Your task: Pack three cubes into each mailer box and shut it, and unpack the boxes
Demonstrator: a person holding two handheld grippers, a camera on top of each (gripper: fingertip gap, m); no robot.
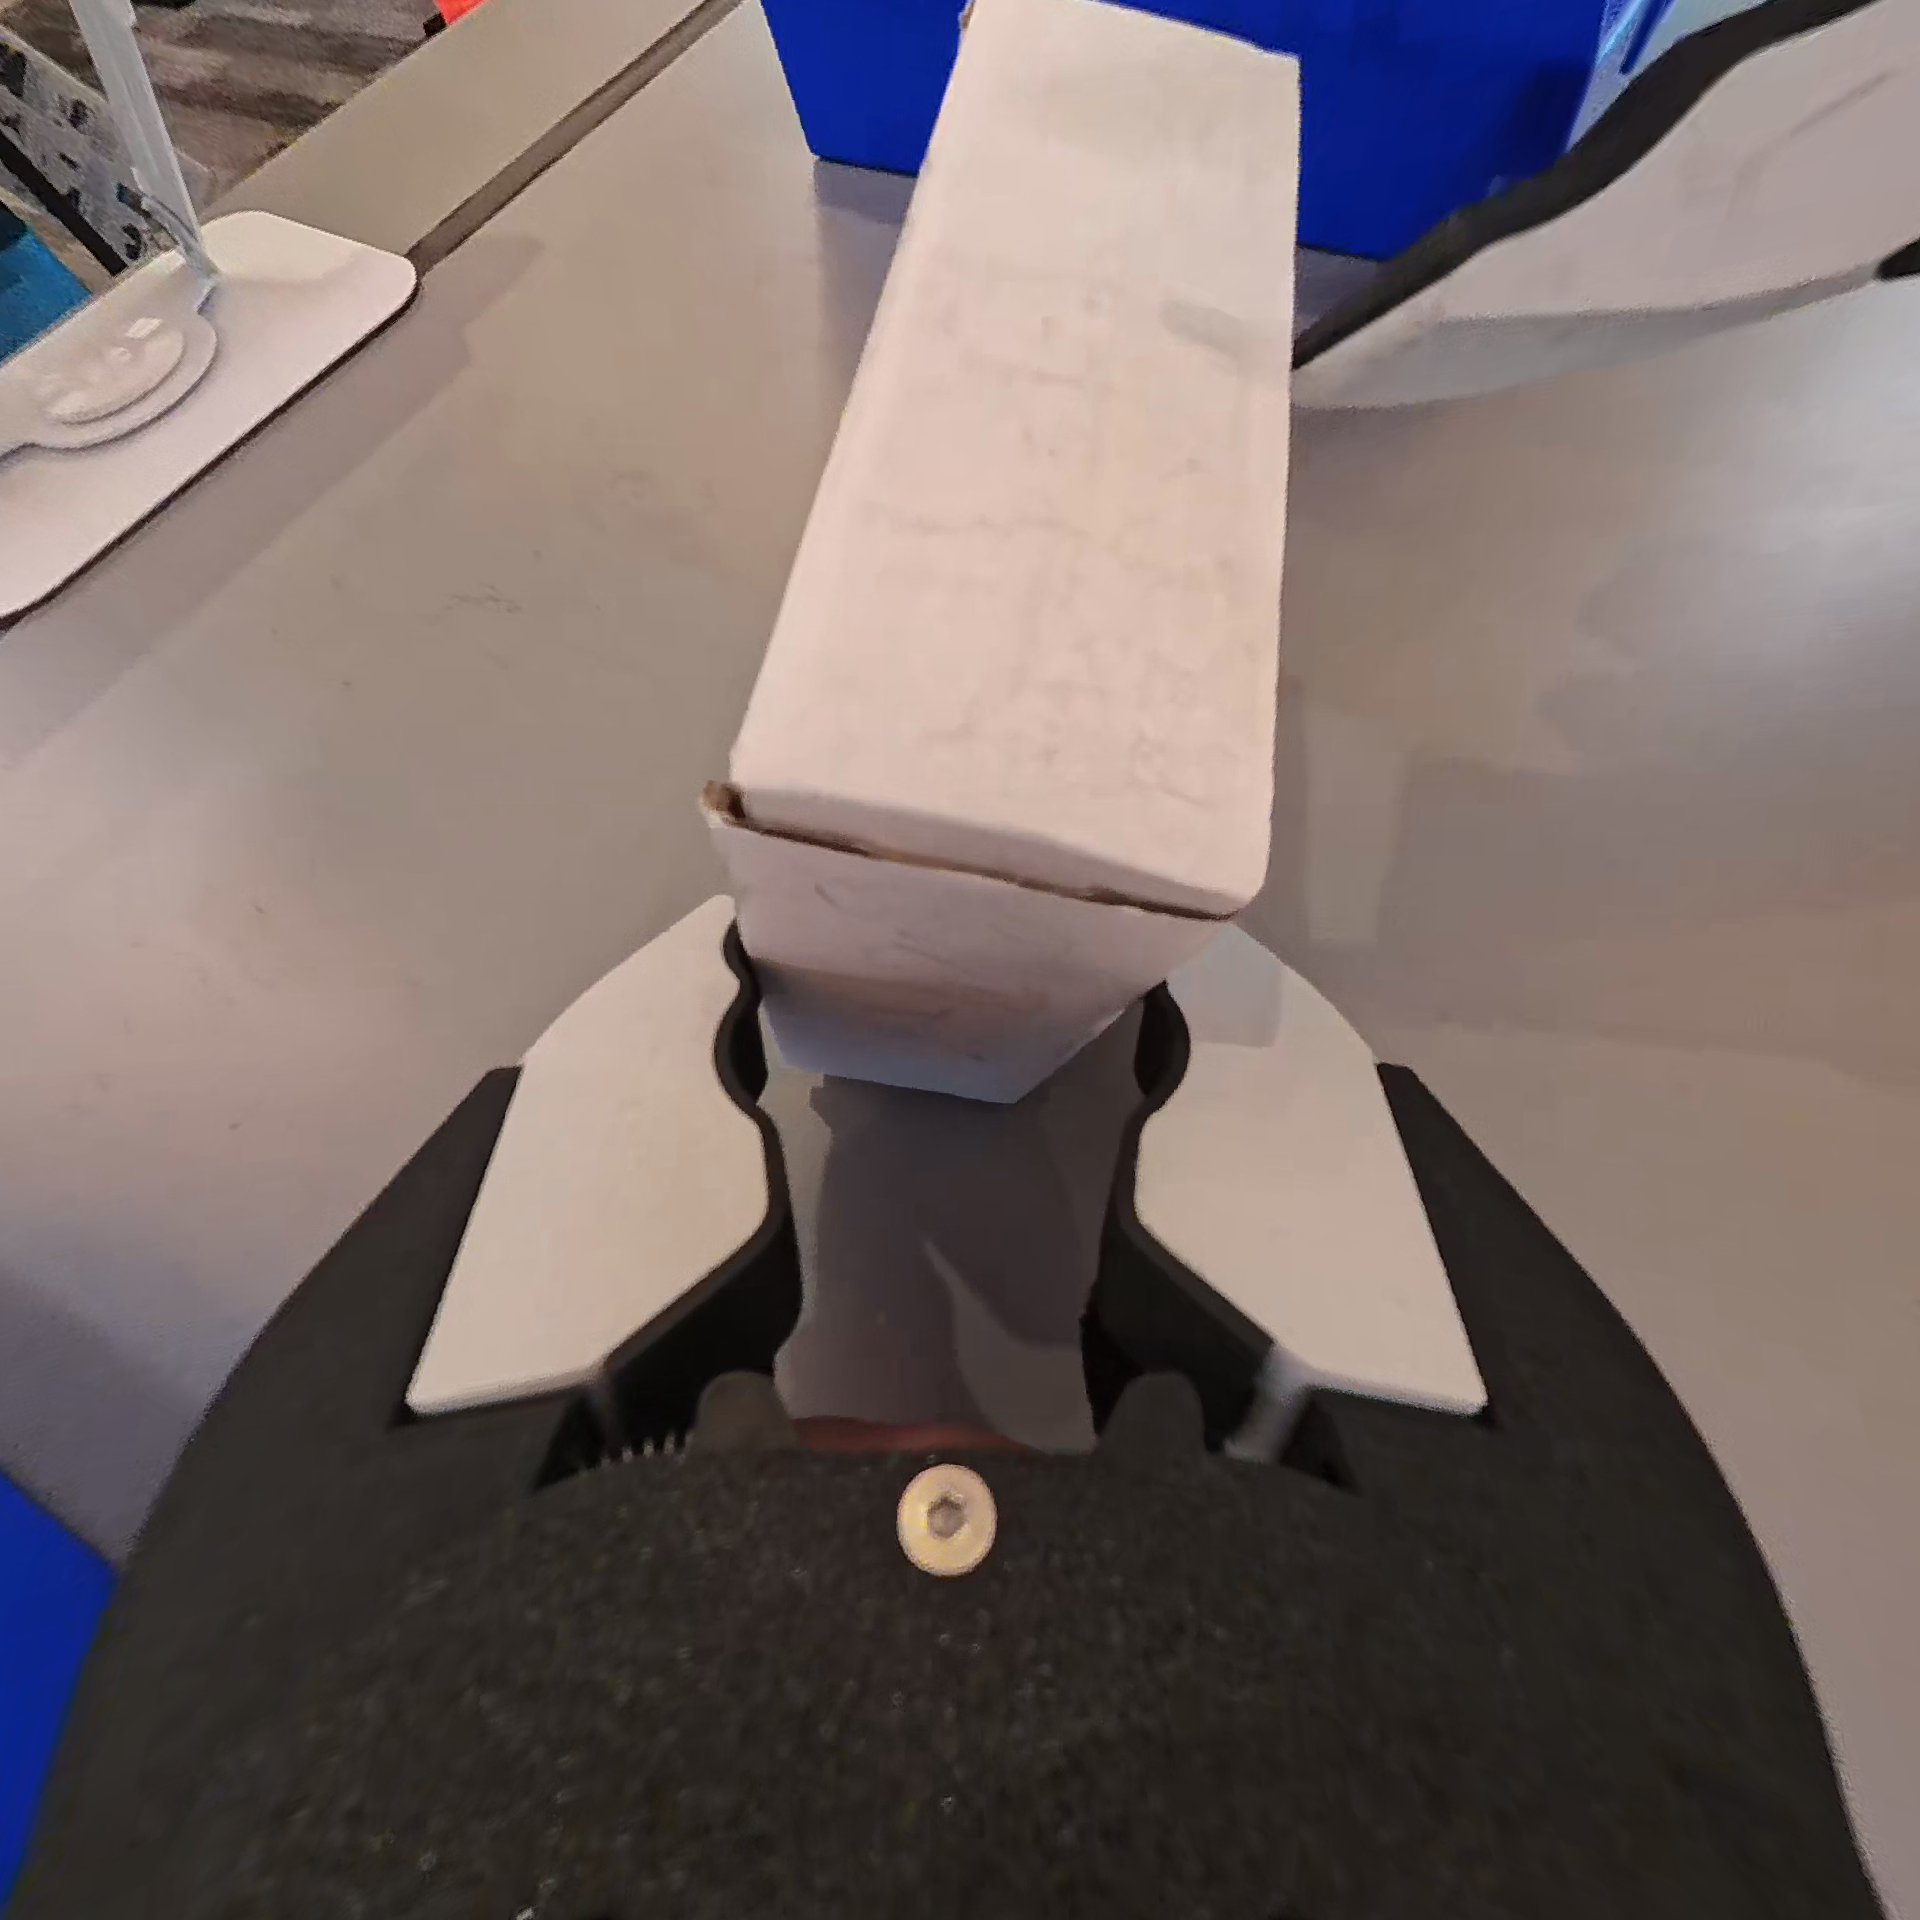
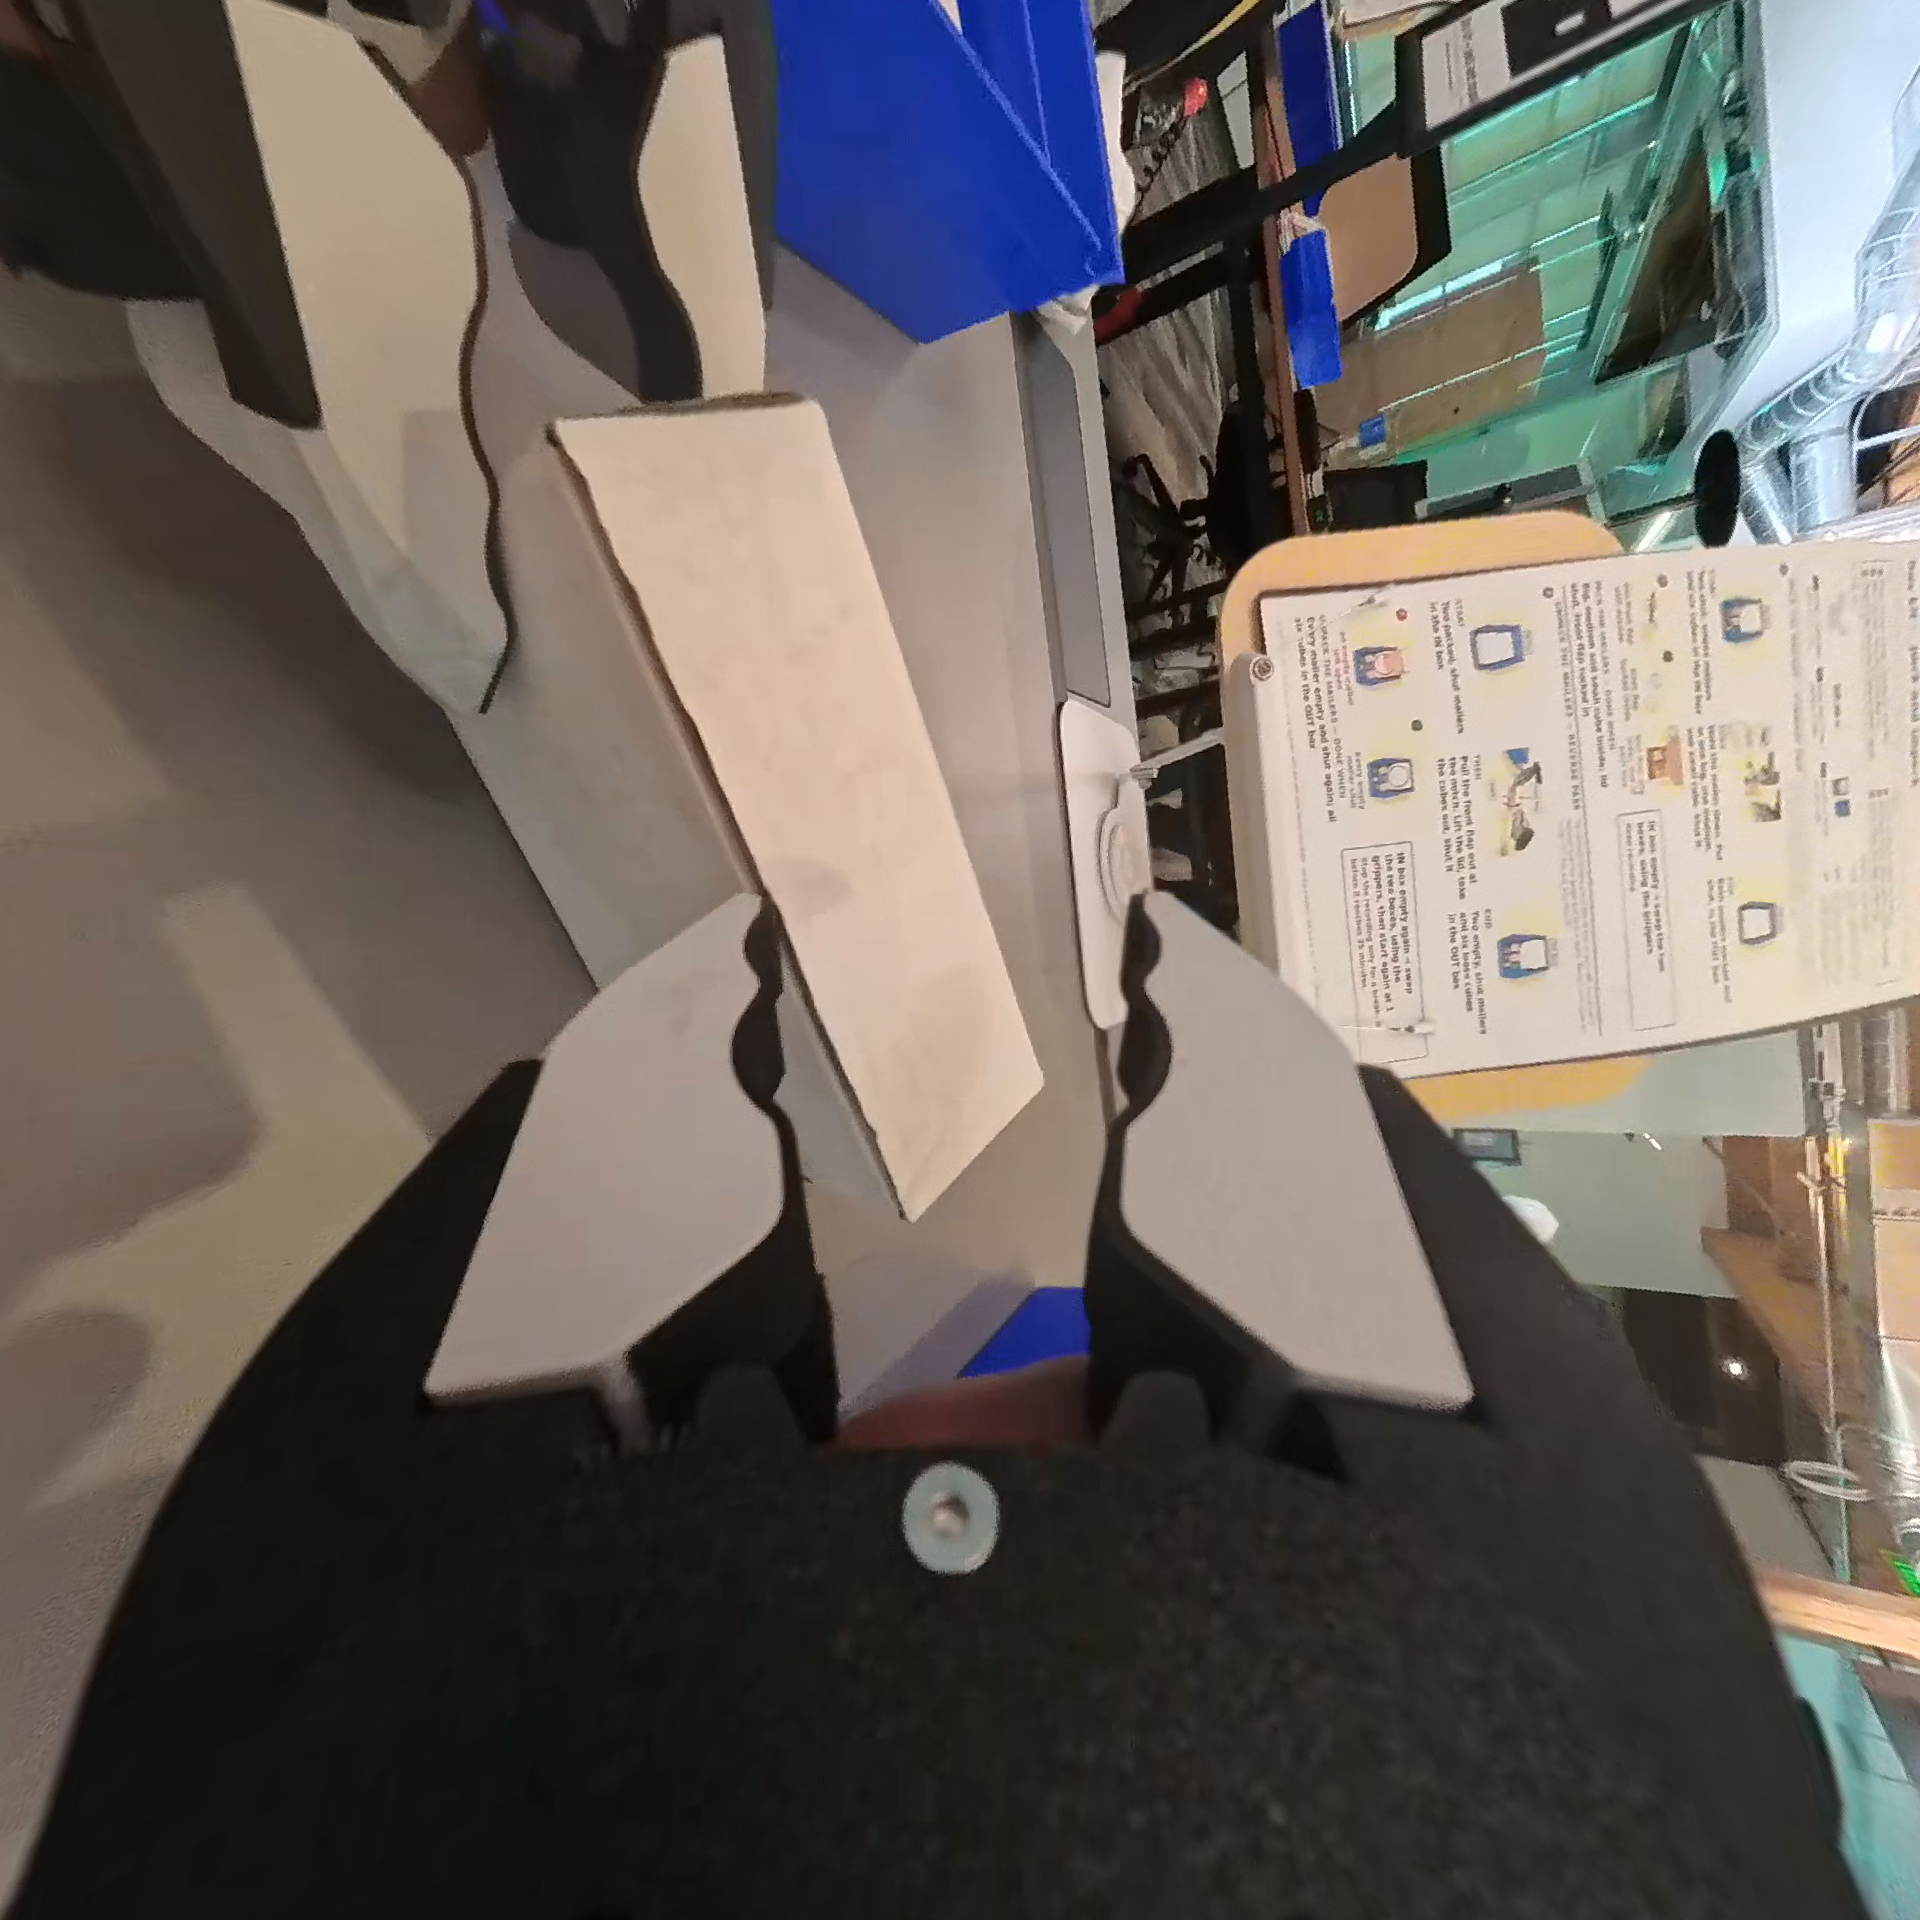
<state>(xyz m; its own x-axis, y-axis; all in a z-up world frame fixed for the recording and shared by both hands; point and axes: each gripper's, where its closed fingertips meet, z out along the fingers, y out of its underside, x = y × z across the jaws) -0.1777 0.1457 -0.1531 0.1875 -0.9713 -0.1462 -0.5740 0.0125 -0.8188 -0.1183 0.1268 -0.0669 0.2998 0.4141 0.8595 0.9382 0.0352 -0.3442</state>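
A closed white mailer box [image 1: 1039, 499] is held above the grey table [image 1: 416, 831]. My left gripper [image 1: 951, 977] is shut on its near end, with the box standing on edge between the jaws. In the right wrist view the same box [image 2: 810, 779] reaches toward my right gripper [image 2: 948, 920]. That gripper is open, with the box's near corner between its fingers. The left finger touches the box edge and the right finger stands apart. The left gripper's fingers [image 2: 353, 312] show at the box's far end. No cubes are in view.
A blue bin [image 1: 862, 83] stands behind the box and also shows in the right wrist view [image 2: 935, 156]. A white stand base [image 1: 208, 332] sits at the table's left edge. An instruction sheet on a board [image 2: 1558, 790] stands beyond the table. One right gripper finger [image 1: 1662, 239] shows at the upper right.
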